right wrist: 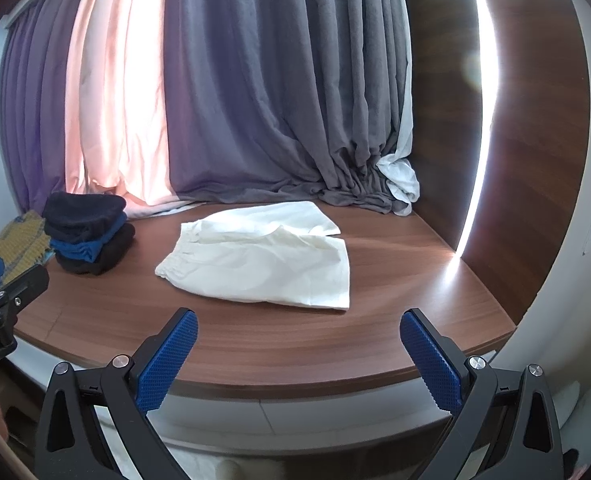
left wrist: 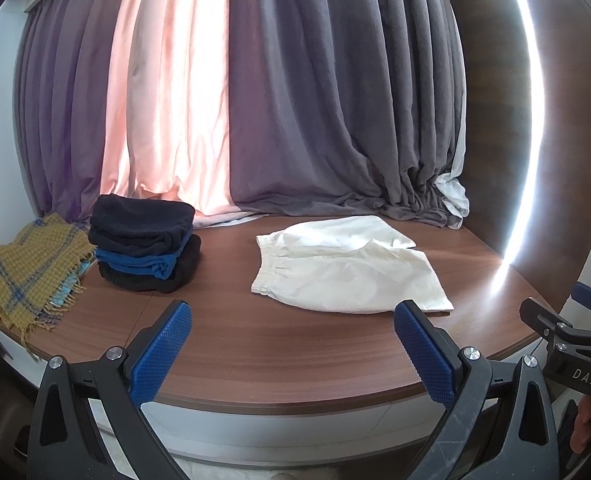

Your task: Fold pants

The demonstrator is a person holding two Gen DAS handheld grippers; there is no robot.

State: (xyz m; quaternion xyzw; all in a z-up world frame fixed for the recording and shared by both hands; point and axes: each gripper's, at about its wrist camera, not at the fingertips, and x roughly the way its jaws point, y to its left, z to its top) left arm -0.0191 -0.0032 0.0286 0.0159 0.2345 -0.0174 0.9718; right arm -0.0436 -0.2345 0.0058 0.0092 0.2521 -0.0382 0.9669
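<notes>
A pair of white shorts [left wrist: 347,268] [right wrist: 263,260] lies flat on the brown wooden table [left wrist: 255,344] [right wrist: 395,312], waistband to the left, legs to the right, one leg lapped over the other. My left gripper [left wrist: 293,316] hovers over the table's front edge, short of the shorts, open and holding nothing. My right gripper [right wrist: 299,324] hangs likewise near the front edge, open and empty. Each gripper shows at the side of the other's view.
A stack of folded dark and blue garments [left wrist: 145,248] [right wrist: 87,236] stands at the left. A yellow plaid scarf [left wrist: 27,272] [right wrist: 19,240] drapes over the left edge. Grey and pink curtains [left wrist: 295,120] hang behind, bunched onto the table's back.
</notes>
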